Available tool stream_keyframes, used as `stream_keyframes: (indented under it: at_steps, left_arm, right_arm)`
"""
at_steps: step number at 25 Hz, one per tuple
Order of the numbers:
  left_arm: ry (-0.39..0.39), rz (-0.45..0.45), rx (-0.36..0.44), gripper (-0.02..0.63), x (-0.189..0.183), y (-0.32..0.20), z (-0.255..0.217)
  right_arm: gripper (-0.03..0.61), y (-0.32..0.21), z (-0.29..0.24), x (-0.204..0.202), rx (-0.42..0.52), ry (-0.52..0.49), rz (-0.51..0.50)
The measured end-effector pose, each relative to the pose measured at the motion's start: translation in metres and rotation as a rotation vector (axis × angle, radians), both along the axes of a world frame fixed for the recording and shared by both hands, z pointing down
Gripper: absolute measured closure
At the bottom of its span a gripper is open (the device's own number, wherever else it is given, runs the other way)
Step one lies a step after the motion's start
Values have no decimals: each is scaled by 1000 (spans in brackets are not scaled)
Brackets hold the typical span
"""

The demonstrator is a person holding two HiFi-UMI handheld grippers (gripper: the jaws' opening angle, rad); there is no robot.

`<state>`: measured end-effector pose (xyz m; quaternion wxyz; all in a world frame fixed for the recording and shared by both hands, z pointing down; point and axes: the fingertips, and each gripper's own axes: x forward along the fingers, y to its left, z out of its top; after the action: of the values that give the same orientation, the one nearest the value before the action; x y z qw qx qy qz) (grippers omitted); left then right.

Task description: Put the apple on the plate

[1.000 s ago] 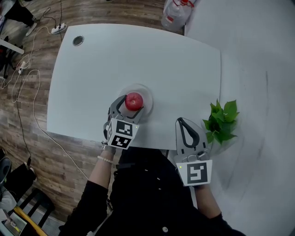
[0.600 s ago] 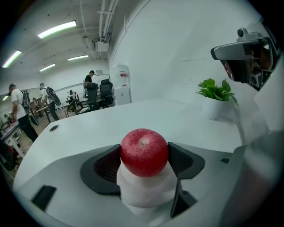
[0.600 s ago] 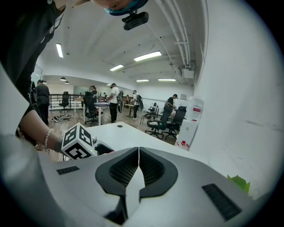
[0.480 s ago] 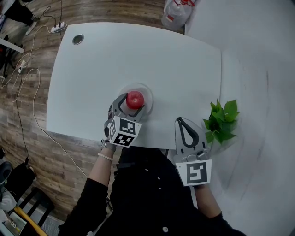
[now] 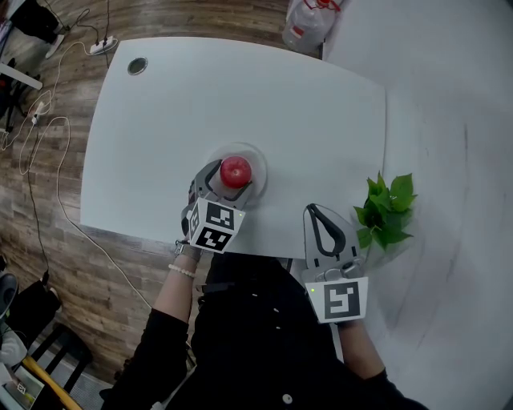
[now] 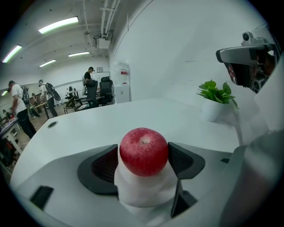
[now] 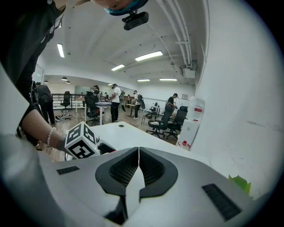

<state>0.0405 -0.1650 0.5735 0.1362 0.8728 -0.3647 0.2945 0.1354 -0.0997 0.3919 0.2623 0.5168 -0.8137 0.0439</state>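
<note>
A red apple (image 5: pixel 235 171) sits over a small clear plate (image 5: pixel 256 157) near the front edge of the white table (image 5: pixel 240 96). My left gripper (image 5: pixel 232 179) reaches in from the near side, with its jaws on both sides of the apple. In the left gripper view the apple (image 6: pixel 144 151) fills the gap of the left gripper (image 6: pixel 144 155), and both dark pads touch it. The plate is hidden there. My right gripper (image 5: pixel 319 215) hovers over the table's front edge to the right, shut and empty; its jaws of the right gripper (image 7: pixel 139 153) meet.
A small green plant (image 5: pixel 386 210) in a white pot stands at the table's right edge, close to my right gripper. A cable hole (image 5: pixel 137 65) is at the far left corner. A plastic bag (image 5: pixel 309 24) lies beyond the far edge. Cables run over the wooden floor at left.
Almost nothing differs. My left gripper has tilted slightly while staying around the apple. The right gripper has held still.
</note>
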Motion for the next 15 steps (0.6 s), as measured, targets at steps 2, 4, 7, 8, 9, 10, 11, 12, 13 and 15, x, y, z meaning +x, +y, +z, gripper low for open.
stream_keyframes:
  at_steps: [2, 4, 7, 8, 9, 10, 11, 12, 13, 15]
  left_arm:
    - [11, -4, -3, 265, -2, 0, -3]
    - [16, -2, 2, 265, -3, 1, -6]
    - [4, 14, 23, 265, -4, 3, -12]
    - [0, 18, 31, 265, -5, 4, -15]
    - [1, 17, 37, 265, -6, 4, -18]
    - [6, 14, 42, 265, -7, 4, -21]
    - [12, 9, 46, 265, -8, 5, -25]
    - [19, 6, 51, 265, -10, 5, -28]
    - [24, 6, 56, 266, -11, 5, -32]
    - [24, 12, 67, 267, -14, 6, -39]
  right_arm:
    - [535, 0, -1, -3, 3, -2, -3]
    - [535, 0, -2, -5, 5, -4, -4]
    - [535, -1, -3, -8, 9, -1, -11]
    - [535, -1, -4, -10, 12, -2, -15]
    - [535, -2, -5, -12, 16, -4, -19]
    - [535, -2, -6, -14, 20, -6, -23]
    - [535, -2, -8, -16, 25, -8, -27]
    - [535, -2, -9, -18, 29, -11, -29]
    - [535, -3, -11, -19, 32, -14, -31]
    - [535, -4, -13, -22, 38, -17, -33]
